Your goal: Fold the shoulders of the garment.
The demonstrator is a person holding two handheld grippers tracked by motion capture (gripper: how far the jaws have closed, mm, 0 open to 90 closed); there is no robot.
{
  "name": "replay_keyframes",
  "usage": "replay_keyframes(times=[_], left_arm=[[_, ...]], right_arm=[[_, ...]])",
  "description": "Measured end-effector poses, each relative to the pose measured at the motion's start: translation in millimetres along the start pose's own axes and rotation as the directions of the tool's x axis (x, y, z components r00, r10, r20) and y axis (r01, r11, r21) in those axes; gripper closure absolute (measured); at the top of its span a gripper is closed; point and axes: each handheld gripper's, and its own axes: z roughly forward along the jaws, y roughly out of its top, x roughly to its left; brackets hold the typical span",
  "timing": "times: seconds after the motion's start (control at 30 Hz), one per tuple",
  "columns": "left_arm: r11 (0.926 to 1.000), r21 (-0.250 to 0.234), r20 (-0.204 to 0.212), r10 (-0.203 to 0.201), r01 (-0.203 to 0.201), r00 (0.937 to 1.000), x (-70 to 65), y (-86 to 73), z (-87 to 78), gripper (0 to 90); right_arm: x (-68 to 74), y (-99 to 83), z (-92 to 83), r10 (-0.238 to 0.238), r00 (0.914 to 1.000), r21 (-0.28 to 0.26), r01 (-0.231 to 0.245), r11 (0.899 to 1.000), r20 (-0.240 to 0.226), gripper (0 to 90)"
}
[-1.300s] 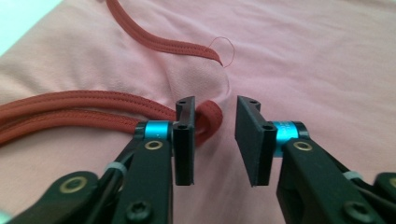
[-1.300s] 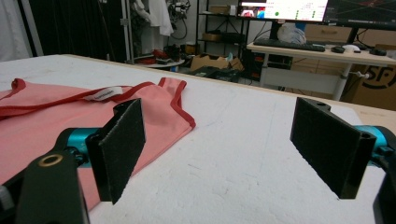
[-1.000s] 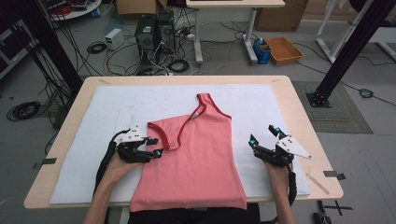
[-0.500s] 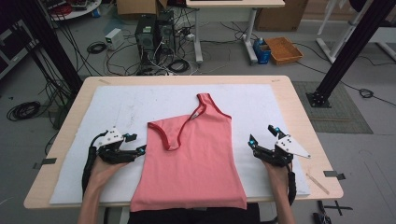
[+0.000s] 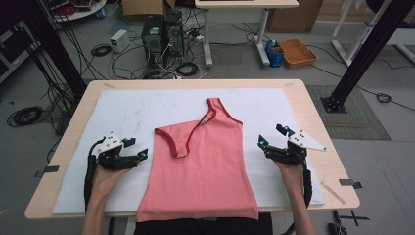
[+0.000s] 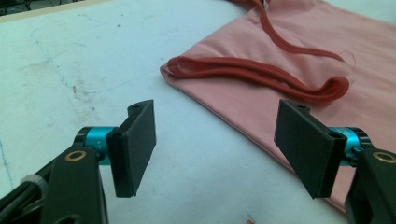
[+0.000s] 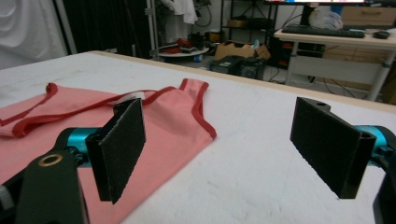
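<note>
White padding (image 5: 147,105) is covering the wooden table, and a pink sleeveless top with red trim (image 5: 205,171) is lying flat at its middle, probably ready for folding; the left gripper (image 5: 139,157), jaws just opened wide and empty, is sitting beside its armhole; the right gripper (image 5: 269,139) is hovering open, holding nothing.

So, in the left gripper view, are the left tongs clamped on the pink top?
No: the left tongs stand open on the white mat, and the pink top lies beyond them, untouched.
</note>
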Motion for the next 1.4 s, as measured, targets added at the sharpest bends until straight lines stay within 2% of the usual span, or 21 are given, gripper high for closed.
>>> replay_keyframes(times=[0.1, 0.2, 0.27, 0.4, 0.43, 0.5, 0.63, 0.7, 0.73, 0.8, 0.87, 0.93, 0.97, 1.03, 1.07, 1.1, 1.13, 1.2, 1.27, 1.33, 1.4], left_arm=[[0.9998, 0.011, -0.023, 0.014, -0.014, 0.9996, -2.1, 0.3, 1.2, 27.3], [0.9998, 0.017, -0.036, 0.013, -0.012, 0.9993, -2.1, 0.5, 1.4, 27.3], [0.9998, 0.015, -0.029, 0.010, -0.010, 0.9995, -1.5, 0.3, 1.0, 27.2], [1.0000, 0.005, -0.023, 0.002, -0.002, 0.9997, -1.0, -0.1, 0.4, 27.2], [1.0000, 0.005, -0.022, 0.003, -0.003, 0.9997, -1.0, -0.1, 0.4, 27.3], [1.0000, 0.006, -0.021, 0.003, -0.003, 0.9998, -0.7, -0.1, 0.5, 27.3], [1.0000, 0.002, -0.016, -0.007, 0.007, 0.9998, 0.0, -0.3, 0.3, 27.2], [1.0000, 0.002, -0.017, -0.003, 0.003, 0.9999, -0.1, -0.3, 0.3, 27.3], [1.0000, 0.003, -0.017, -0.001, 0.001, 0.9999, -0.3, -0.2, 0.4, 27.2], [1.0000, 0.006, -0.019, 0.000, 0.000, 0.9998, -1.0, -0.2, 0.4, 27.3], [1.0000, 0.005, -0.019, 0.002, -0.002, 0.9998, -0.8, -0.2, 0.5, 27.3], [1.0000, 0.004, -0.018, -0.003, 0.003, 0.9998, -0.2, -0.2, 0.5, 27.3], [1.0000, 0.005, -0.017, -0.002, 0.002, 0.9998, 0.0, -0.2, 0.3, 27.3], [1.0000, 0.005, -0.019, -0.004, 0.004, 0.9998, 0.0, -0.2, 0.5, 27.3], [1.0000, 0.006, -0.019, -0.003, 0.003, 0.9998, -0.1, -0.2, 0.5, 27.3], [1.0000, 0.004, -0.020, -0.003, 0.003, 0.9998, -0.4, -0.2, 0.6, 27.2], [1.0000, 0.006, -0.020, -0.001, 0.001, 0.9998, -0.4, -0.1, 0.6, 27.3], [1.0000, 0.009, -0.023, 0.003, -0.002, 0.9997, -1.0, -0.1, 0.7, 27.2], [0.9999, 0.008, -0.024, 0.006, -0.006, 0.9997, -1.2, -0.1, 0.9, 27.3], [1.0000, 0.005, -0.026, 0.001, -0.001, 0.9997, -1.7, -0.3, 0.9, 27.3], [1.0000, 0.006, -0.025, 0.004, -0.004, 0.9997, -1.5, -0.3, 0.6, 27.3]], right_arm=[[0.6, 11.6, 9.5, -0.019, 0.9996, 0.012, 0.020, 1.000, -0.022, 17.8], [1.4, 19.7, 20.9, -0.009, 0.9982, 0.029, 0.011, 1.000, -0.059, 17.8], [0.8, 24.9, 29.6, 0.014, 0.9951, 0.038, -0.011, 0.999, -0.098, 17.8], [-2.2, 37.7, 59.0, 0.014, 0.9885, 0.107, 0.002, 0.994, -0.151, 17.8], [-4.2, 40.7, 67.6, 0.029, 0.9871, 0.135, -0.008, 0.991, -0.158, 17.8], [-7.9, 45.2, 82.7, 0.058, 0.9821, 0.157, -0.030, 0.987, -0.179, 17.8], [-10.1, 55.1, 112.7, 0.041, 0.9842, 0.205, -0.005, 0.979, -0.173, 17.9], [-9.3, 57.8, 127.0, 0.024, 0.9856, 0.236, 0.016, 0.972, -0.167, 18.1], [-8.5, 58.7, 136.0, 0.019, 0.9858, 0.262, 0.026, 0.965, -0.167, 18.2], [-7.4, 58.5, 147.0, 0.019, 0.9861, 0.275, 0.028, 0.961, -0.165, 19.4], [-7.0, 59.0, 160.1, 0.018, 0.9863, 0.308, 0.034, 0.951, -0.164, 19.7], [-6.0, 59.2, 171.7, 0.008, 0.9876, 0.319, 0.043, 0.947, -0.157, 22.6], [-6.4, 60.0, 179.5, 0.011, 0.9884, 0.341, 0.041, 0.939, -0.151, 22.6], [-7.0, 60.8, 190.5, 0.020, 0.9881, 0.353, 0.035, 0.935, -0.152, 25.2], [-7.3, 61.0, 195.7, 0.024, 0.9881, 0.368, 0.034, 0.929, -0.152, 26.5], [-8.7, 61.5, 202.1, 0.031, 0.9878, 0.398, 0.032, 0.917, -0.152, 25.8], [-9.0, 61.2, 208.8, 0.025, 0.9887, 0.410, 0.038, 0.911, -0.148, 25.8], [-8.6, 60.5, 215.7, -0.013, 0.9906, 0.414, 0.069, 0.908, -0.136, 26.3], [-10.1, 60.7, 226.0, -0.010, 0.9920, 0.461, 0.068, 0.885, -0.126, 23.7], [-9.1, 63.1, 234.2, -0.043, 0.9930, 0.473, 0.090, 0.876, -0.110, 23.7], [-7.8, 65.9, 243.9, -0.033, 0.9921, 0.486, 0.088, 0.869, -0.121, 23.4]])
